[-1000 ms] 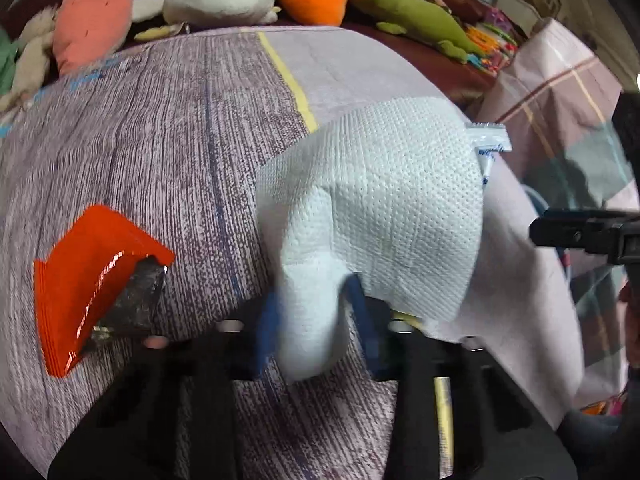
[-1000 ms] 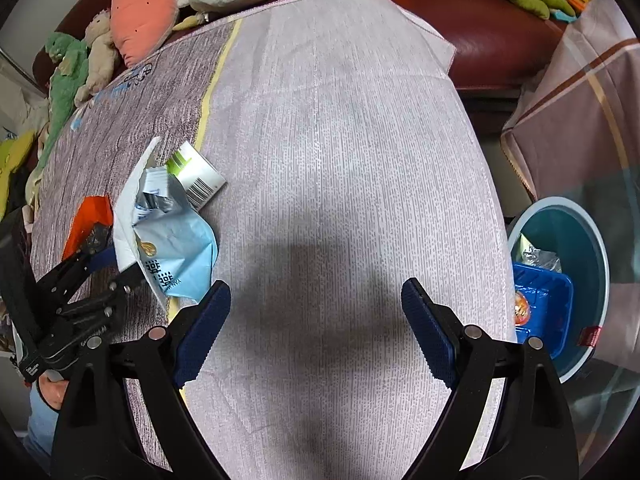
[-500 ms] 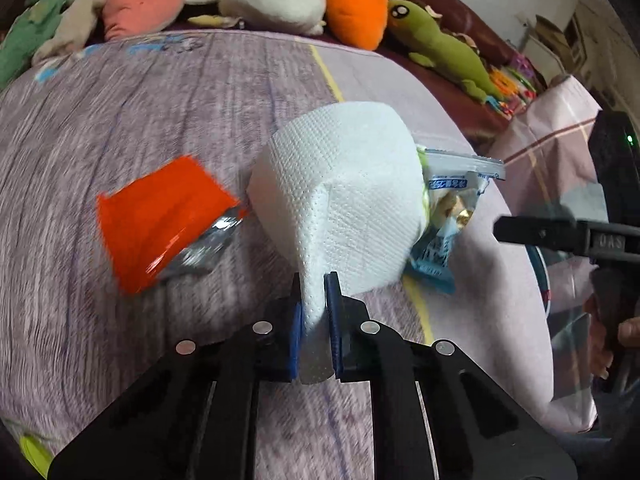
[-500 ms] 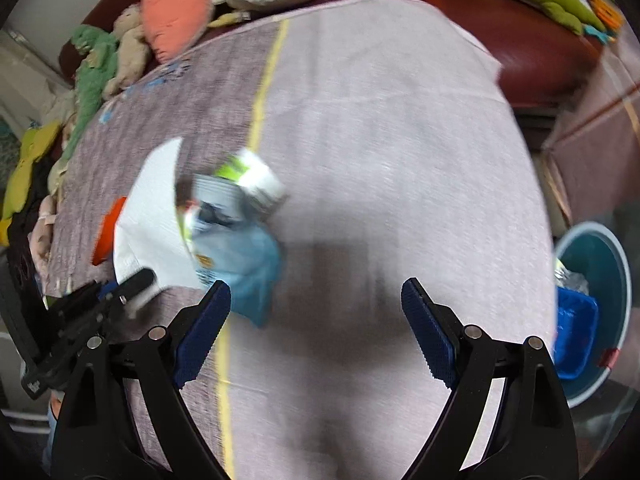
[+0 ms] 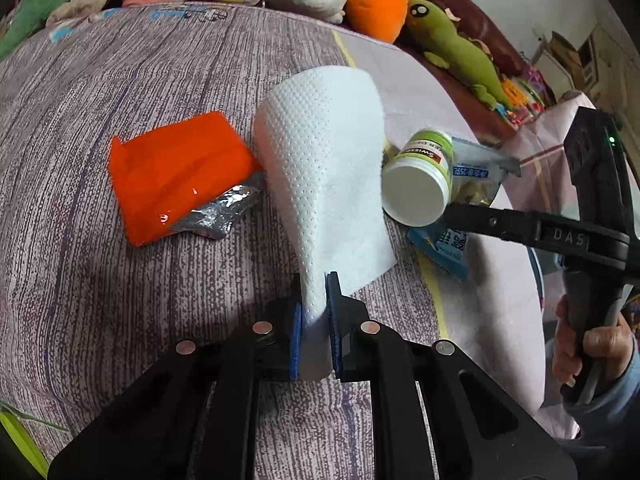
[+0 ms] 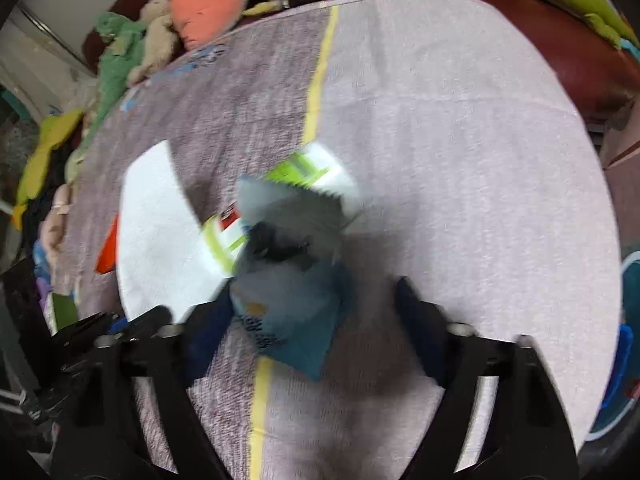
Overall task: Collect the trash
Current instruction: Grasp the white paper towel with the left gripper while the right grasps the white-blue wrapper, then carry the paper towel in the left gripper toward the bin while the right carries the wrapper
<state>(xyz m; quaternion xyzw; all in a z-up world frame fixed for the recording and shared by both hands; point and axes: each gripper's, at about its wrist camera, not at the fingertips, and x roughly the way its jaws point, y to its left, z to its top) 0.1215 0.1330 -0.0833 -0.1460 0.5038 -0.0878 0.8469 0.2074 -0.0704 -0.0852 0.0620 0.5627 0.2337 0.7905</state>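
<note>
My left gripper (image 5: pixel 314 320) is shut on the lower corner of a white paper towel (image 5: pixel 328 168), which stands up from the bed cover. An orange wrapper with a foil inside (image 5: pixel 176 176) lies to its left. To the right of the towel lie a white and green bottle (image 5: pixel 420 184) on its side and a blue snack packet (image 5: pixel 452 244). In the blurred right wrist view, my right gripper (image 6: pixel 308 300) is closing around the blue packet (image 6: pixel 292 312). The packet sits between the jaws, and the right pad stands apart from it. The bottle (image 6: pixel 304 176) lies just beyond.
Plush toys line the far edge of the purple striped bed cover (image 5: pixel 120 264), among them an orange carrot (image 5: pixel 374 4) and a green lizard (image 5: pixel 460 52). A teal bin (image 6: pixel 624 280) shows at the right edge beside the bed. A hand (image 5: pixel 592 344) holds the right gripper's handle.
The left jaws closed on the paper towel and swung it left, uncovering the bottle and packet. The right gripper slid left over the blue packet and its jaws narrowed.
</note>
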